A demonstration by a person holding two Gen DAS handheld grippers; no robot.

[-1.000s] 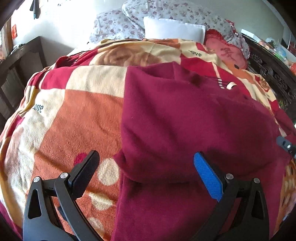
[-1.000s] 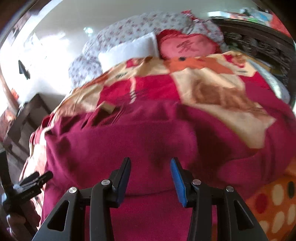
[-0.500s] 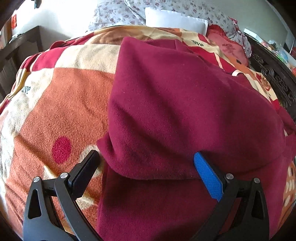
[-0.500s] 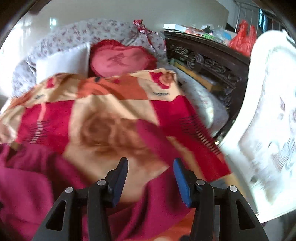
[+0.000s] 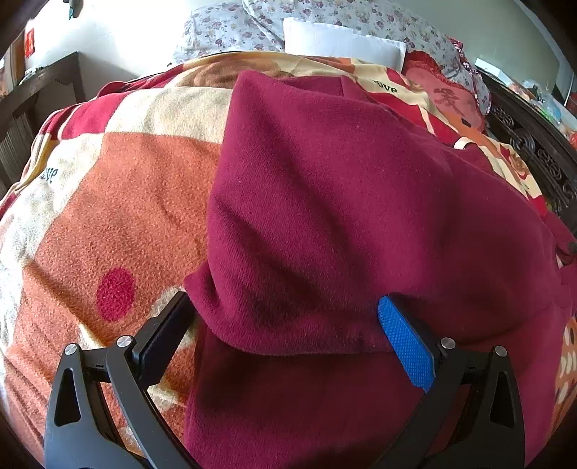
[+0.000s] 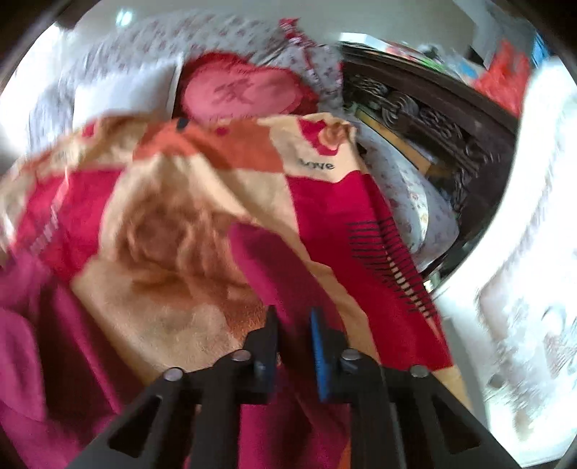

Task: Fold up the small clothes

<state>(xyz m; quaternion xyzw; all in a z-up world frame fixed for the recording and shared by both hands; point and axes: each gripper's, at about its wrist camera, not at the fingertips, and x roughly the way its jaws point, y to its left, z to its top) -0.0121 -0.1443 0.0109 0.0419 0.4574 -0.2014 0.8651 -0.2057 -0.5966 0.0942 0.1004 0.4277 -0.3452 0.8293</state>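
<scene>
Closing in now, the right gripper [image 6: 294, 339] has narrowed onto a strip of the maroon garment [image 5: 353, 202] at the blanket's [image 5: 108, 202] right side; left gripper [image 5: 285, 324] stays wide over the folded near edge

A maroon fleece garment [image 5: 342, 223] is lying partly folded on the bed, one layer doubled over another, while a sleeve-like strip [image 6: 285, 277] is stretching away alongside.

A patchwork blanket [image 5: 119, 202] in orange, cream and red was spread over the bed, with a white pillow [image 5: 342, 43], a floral quilt [image 5: 230, 32] and a red cushion [image 6: 245, 93] seen beside a carved dark headboard [image 6: 425, 112].
</scene>
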